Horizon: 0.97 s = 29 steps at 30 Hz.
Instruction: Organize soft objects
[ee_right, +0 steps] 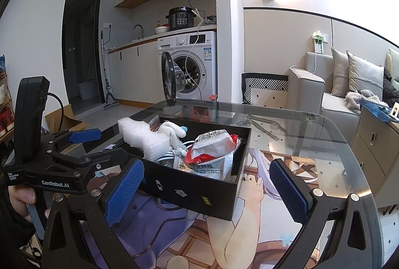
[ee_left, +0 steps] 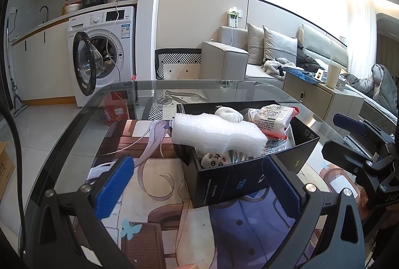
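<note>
A black box (ee_left: 232, 184) (ee_right: 189, 190) stands on the glass table and holds several soft things. A white foam block (ee_left: 217, 133) (ee_right: 142, 135) lies across its top. A white plush toy (ee_left: 230, 114) (ee_right: 172, 131), a red and white packet (ee_left: 273, 120) (ee_right: 212, 146) and a small printed white piece (ee_left: 215, 160) are also inside. My left gripper (ee_left: 197, 185) is open and empty just in front of the box. My right gripper (ee_right: 207, 190) is open and empty, its fingers either side of the box's near corner. The left gripper also shows in the right wrist view (ee_right: 82, 141).
The glass table (ee_left: 74, 144) (ee_right: 324, 144) lies over a printed anime mat (ee_left: 154, 206) (ee_right: 249, 231). A washing machine with open door (ee_left: 99, 57) (ee_right: 189, 69), a grey sofa (ee_left: 249, 57) (ee_right: 336, 84) and a side cabinet (ee_left: 321, 91) (ee_right: 374, 144) stand beyond.
</note>
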### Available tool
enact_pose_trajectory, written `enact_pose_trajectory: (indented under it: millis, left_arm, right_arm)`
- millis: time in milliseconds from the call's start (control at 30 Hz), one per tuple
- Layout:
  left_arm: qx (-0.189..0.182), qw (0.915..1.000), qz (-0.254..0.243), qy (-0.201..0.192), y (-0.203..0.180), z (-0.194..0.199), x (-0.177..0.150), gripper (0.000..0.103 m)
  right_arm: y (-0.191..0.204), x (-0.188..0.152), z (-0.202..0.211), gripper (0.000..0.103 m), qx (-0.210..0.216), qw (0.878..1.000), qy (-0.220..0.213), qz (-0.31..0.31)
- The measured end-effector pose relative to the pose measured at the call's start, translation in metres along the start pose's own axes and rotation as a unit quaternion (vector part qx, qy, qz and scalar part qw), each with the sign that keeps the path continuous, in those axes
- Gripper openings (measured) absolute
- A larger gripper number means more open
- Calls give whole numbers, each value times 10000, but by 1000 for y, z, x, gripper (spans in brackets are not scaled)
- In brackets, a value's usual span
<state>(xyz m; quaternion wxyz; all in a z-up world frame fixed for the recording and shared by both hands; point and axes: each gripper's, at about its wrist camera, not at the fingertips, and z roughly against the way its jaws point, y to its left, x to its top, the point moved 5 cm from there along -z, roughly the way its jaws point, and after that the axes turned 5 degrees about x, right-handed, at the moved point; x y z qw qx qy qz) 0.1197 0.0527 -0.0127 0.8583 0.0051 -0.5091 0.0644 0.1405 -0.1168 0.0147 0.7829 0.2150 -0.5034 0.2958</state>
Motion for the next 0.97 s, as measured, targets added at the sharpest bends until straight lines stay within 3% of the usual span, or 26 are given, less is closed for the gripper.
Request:
enact_pose_trajectory:
  millis: [967]
  left_arm:
    - [11, 10000, 37, -7, 1, 2, -1, 103]
  right_arm:
    - [-4, -1, 0, 103, 2, 10000, 7, -45]
